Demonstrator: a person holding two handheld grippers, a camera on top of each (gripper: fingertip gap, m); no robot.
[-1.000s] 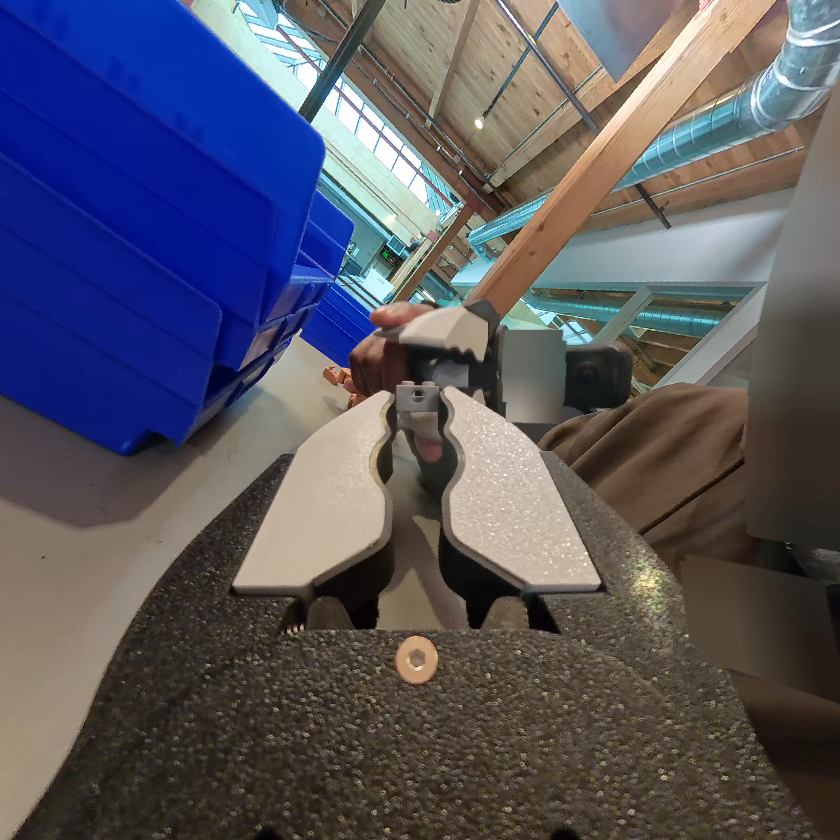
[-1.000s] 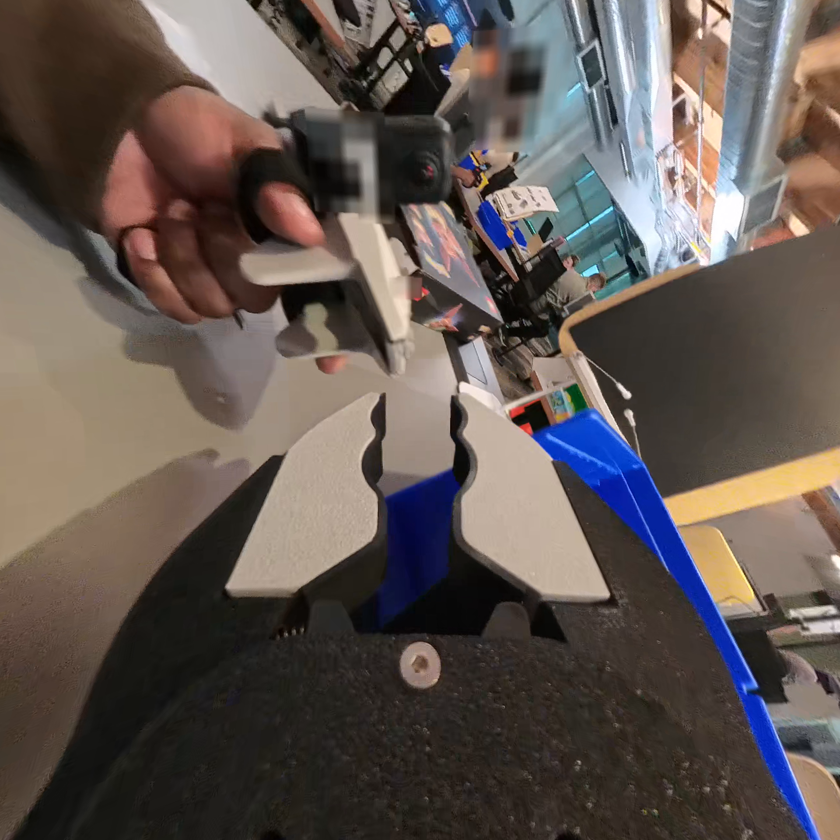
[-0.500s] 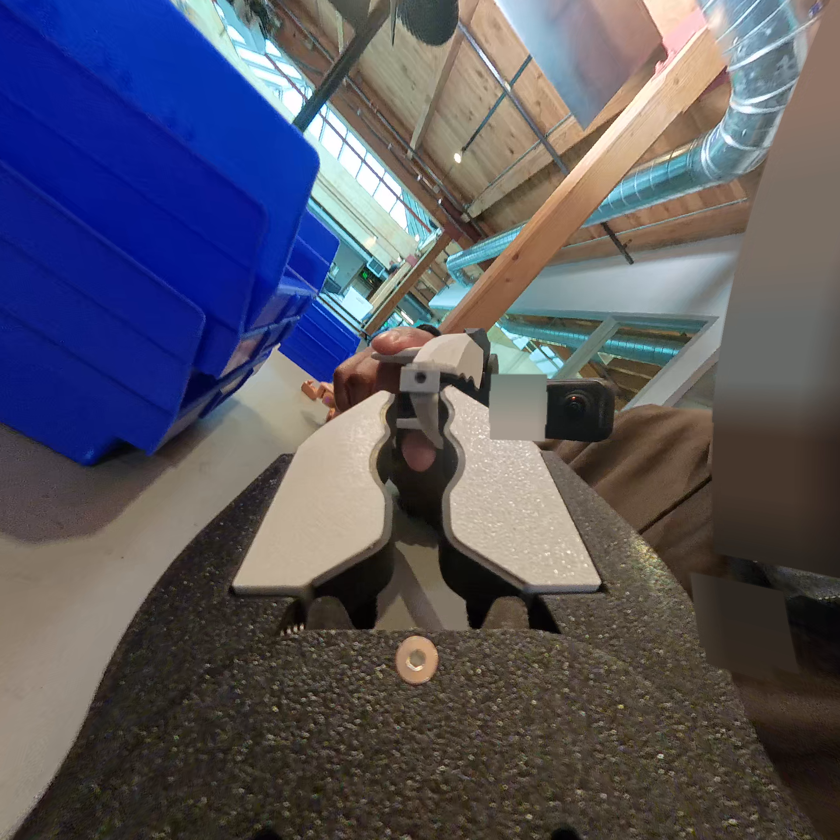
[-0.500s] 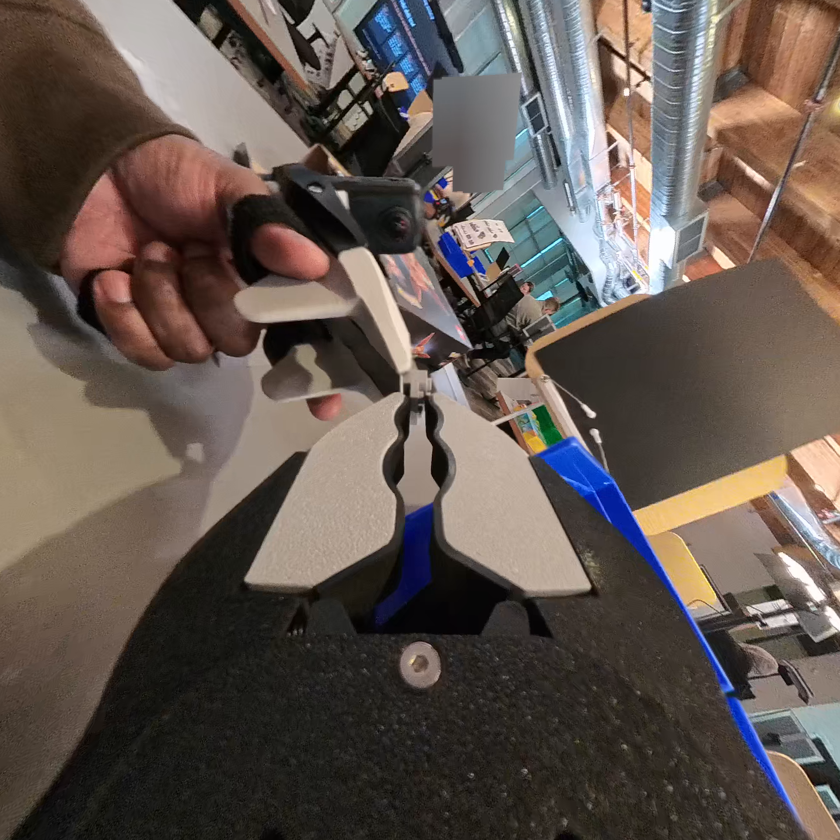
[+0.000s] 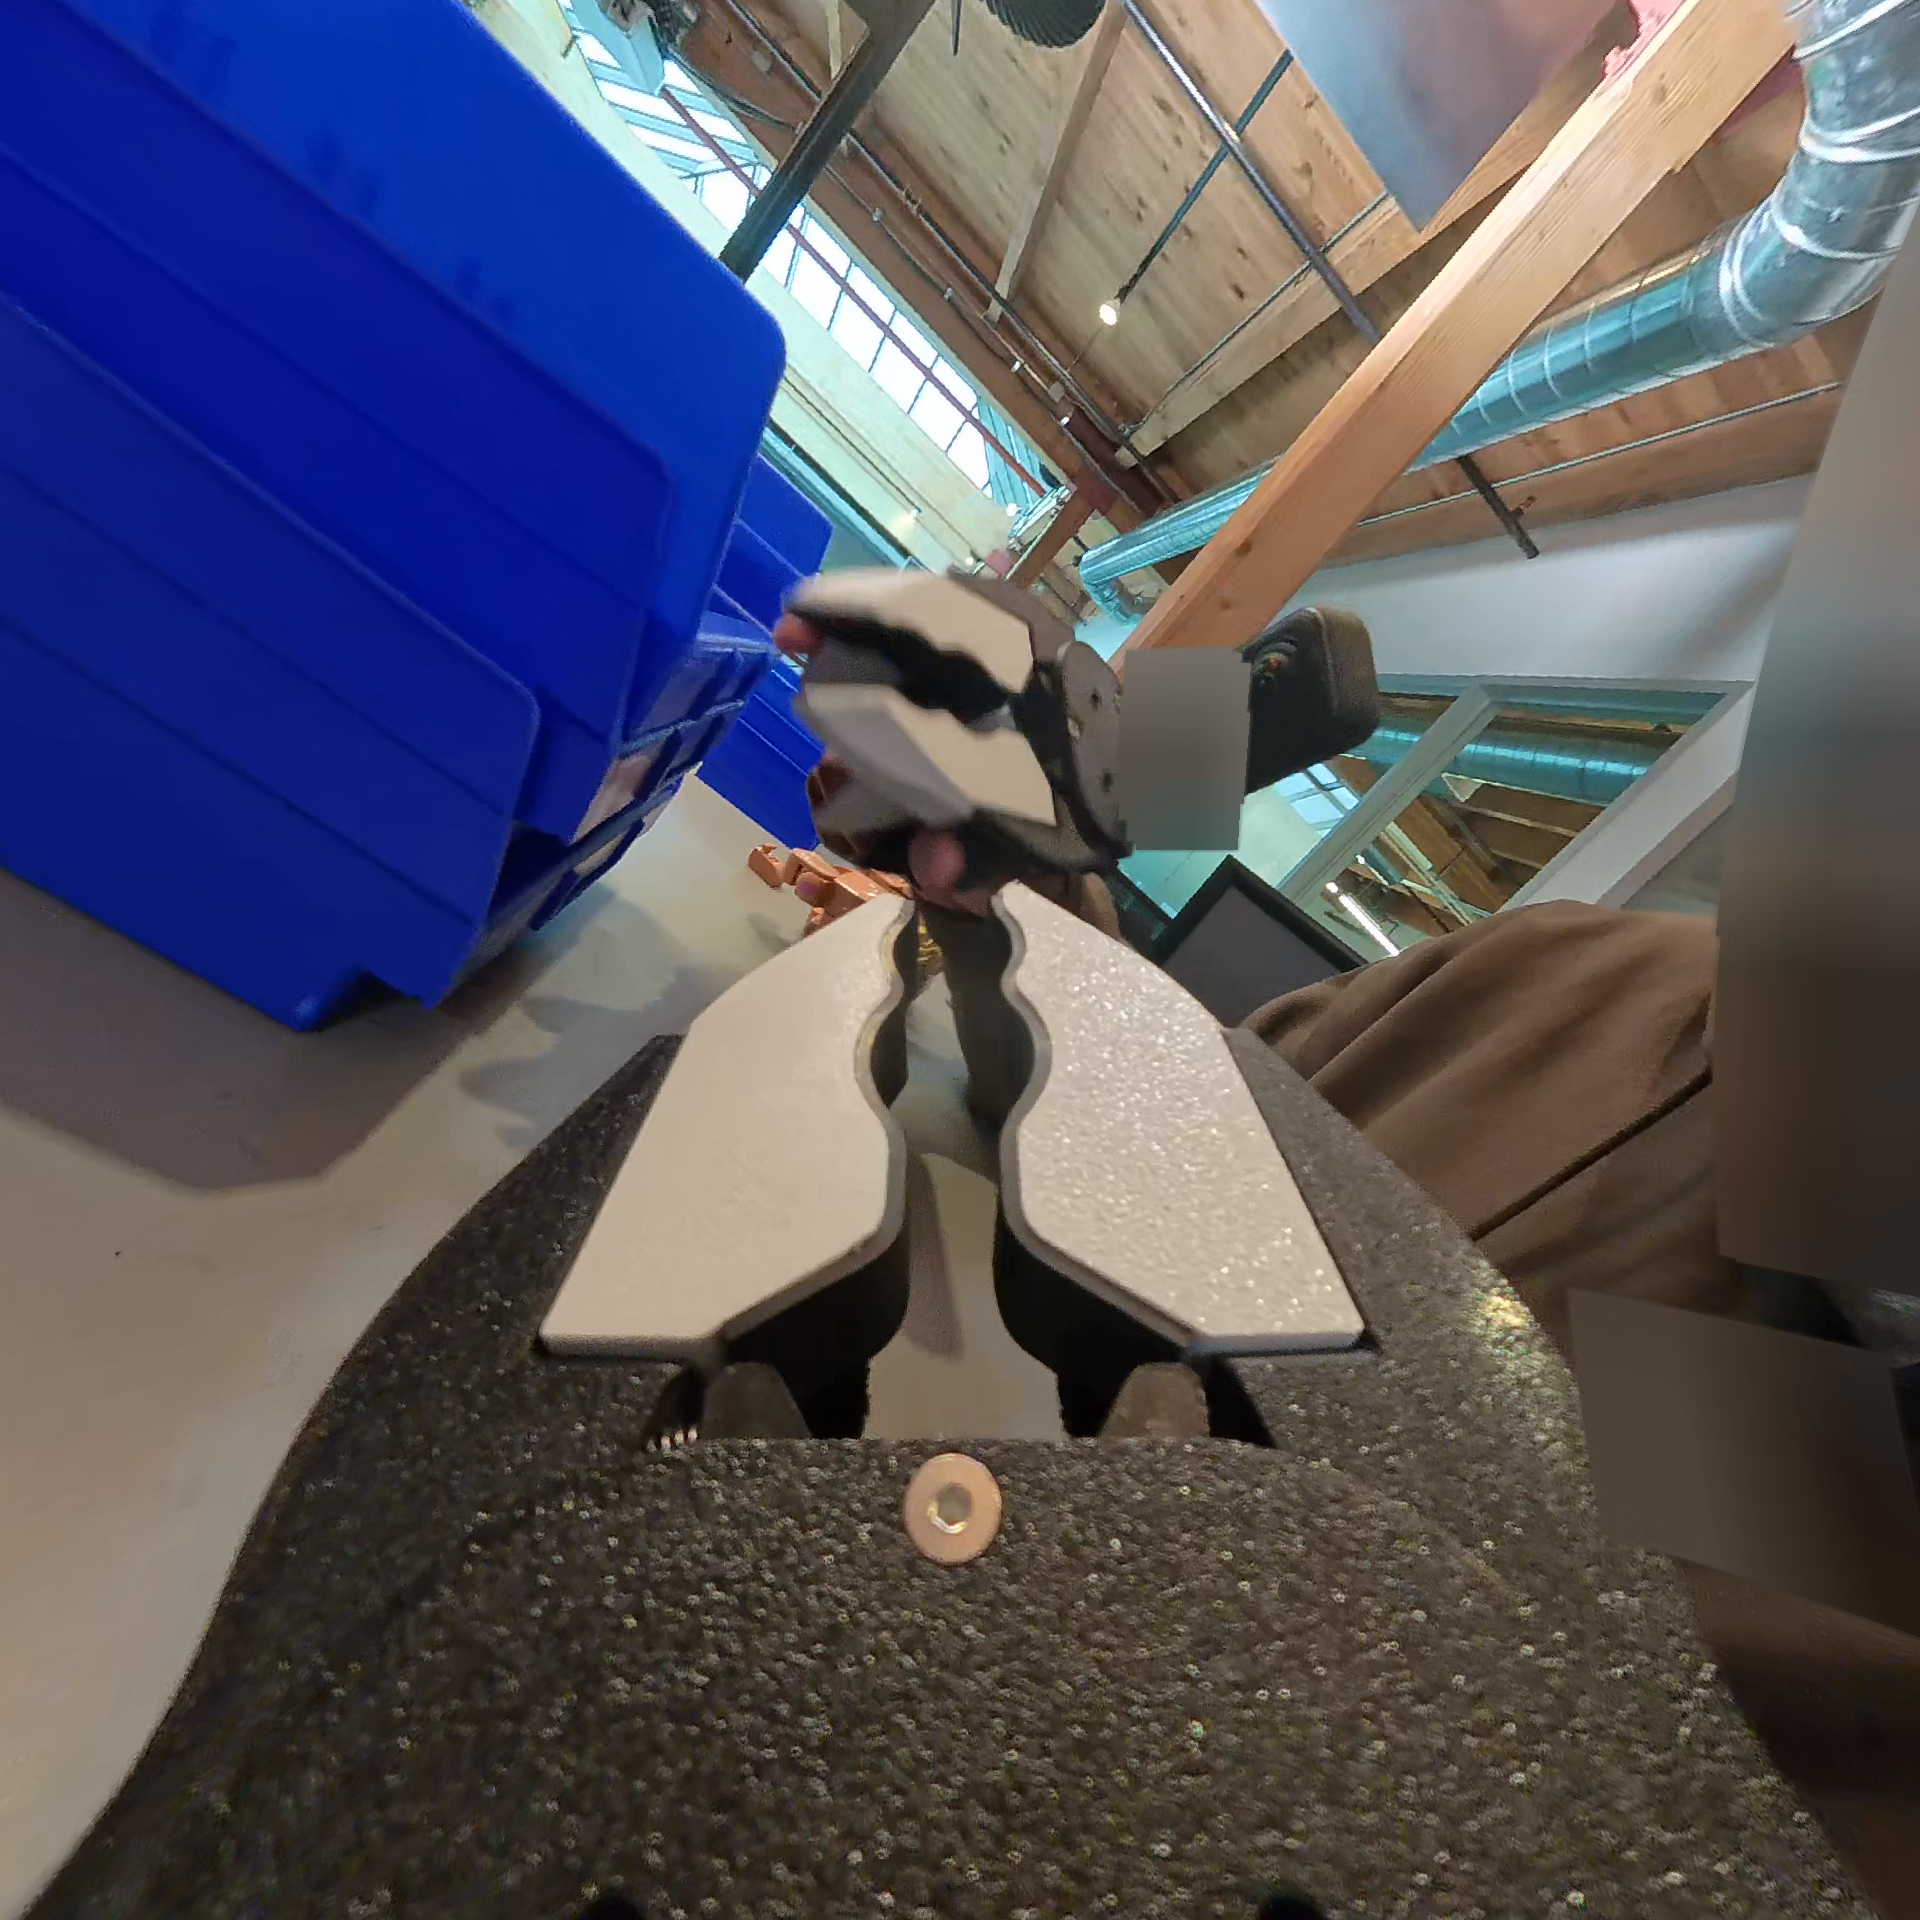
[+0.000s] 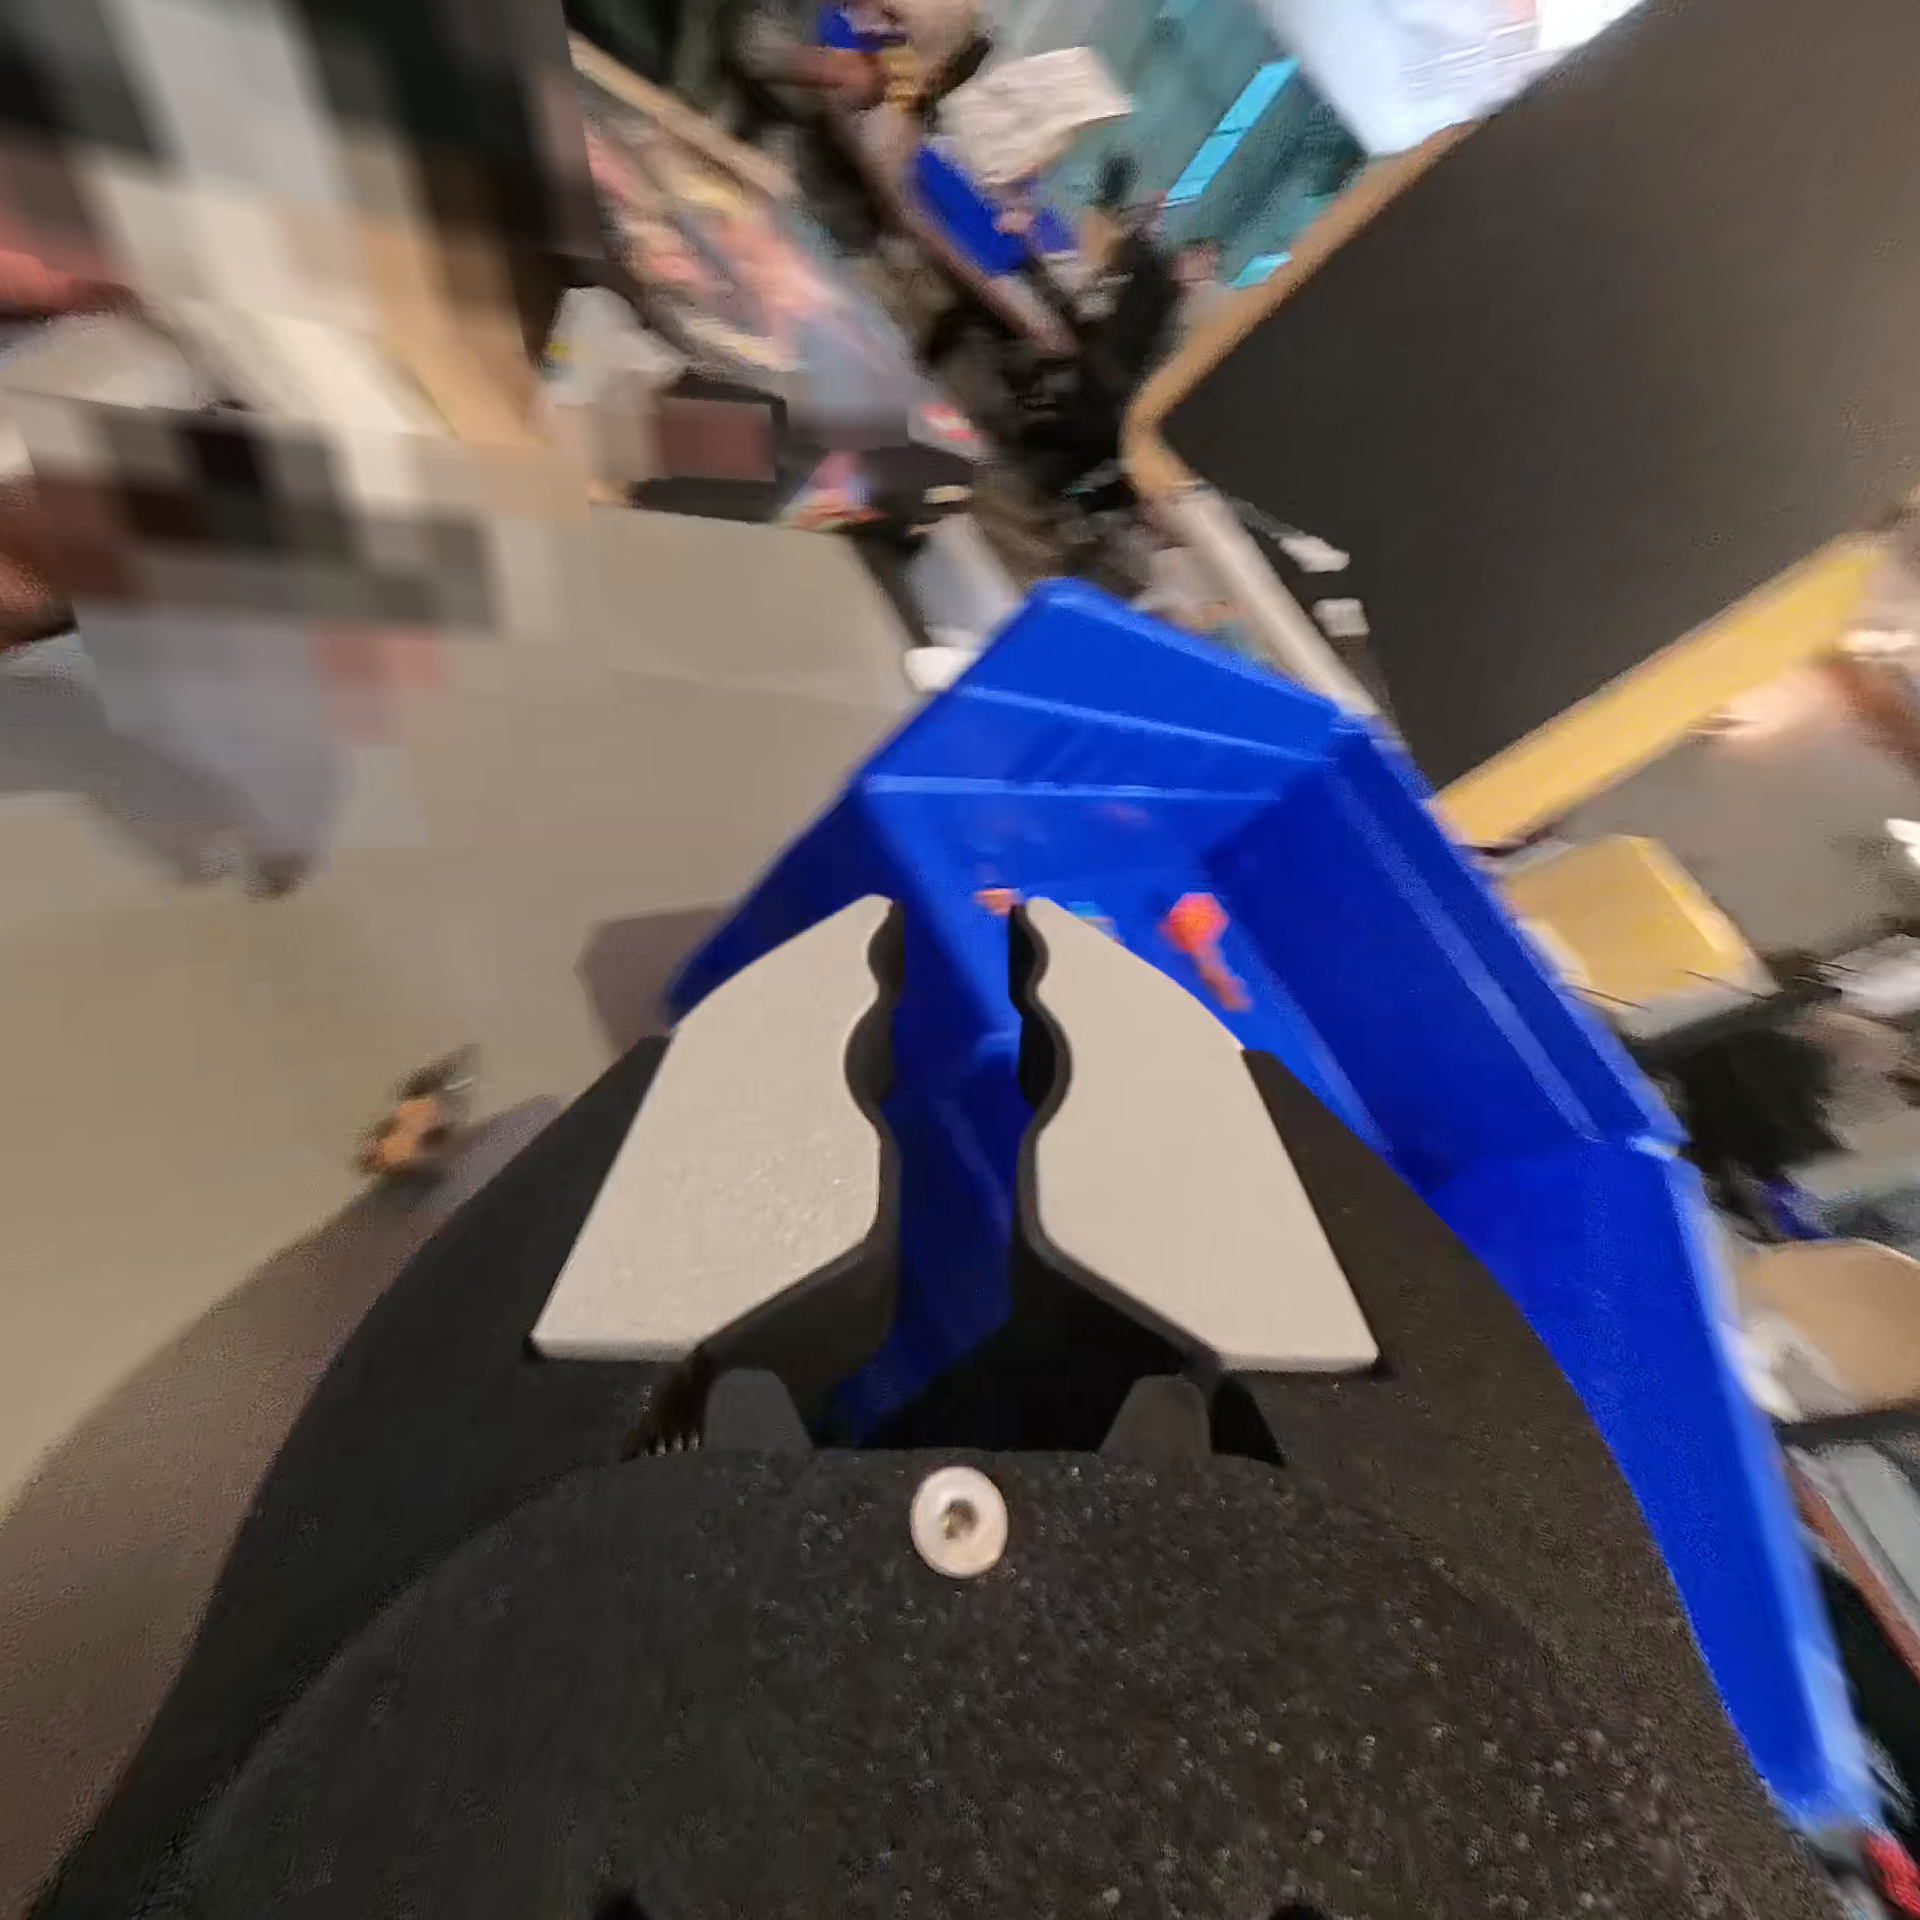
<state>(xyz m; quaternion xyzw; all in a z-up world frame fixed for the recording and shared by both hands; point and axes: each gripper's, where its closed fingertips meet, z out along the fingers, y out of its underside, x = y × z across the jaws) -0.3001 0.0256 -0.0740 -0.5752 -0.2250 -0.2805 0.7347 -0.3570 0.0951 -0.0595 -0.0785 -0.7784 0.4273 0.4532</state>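
Note:
My left gripper [image 5: 954, 914] hovers low over the grey table [image 5: 156, 1299], jaws a narrow gap apart with nothing between them. The right gripper shows beyond it in the left wrist view [image 5: 821, 670], blurred, held by a hand and turned toward the stacked blue bins [image 5: 312, 520]. In the right wrist view my right gripper [image 6: 956, 920] points into an open blue bin [image 6: 1299, 831] holding small orange-red pieces [image 6: 1195, 935]. Its jaws stand apart and I see nothing between them. That view is motion-blurred.
Small copper-brown pieces [image 5: 821, 883] lie on the table beyond my left gripper; one also shows in the right wrist view [image 6: 410, 1122]. A brown sleeve [image 5: 1455, 1039] is at the right. A dark board with a yellow edge [image 6: 1558, 364] stands behind the bin. The tips of one gripper are about 9 centimetres away from the tips of the other.
The left gripper held a small grey brick; the right gripper closed on it, pulled away and swung toward the blue bins. The brick is no longer visible. The right jaws have since widened.

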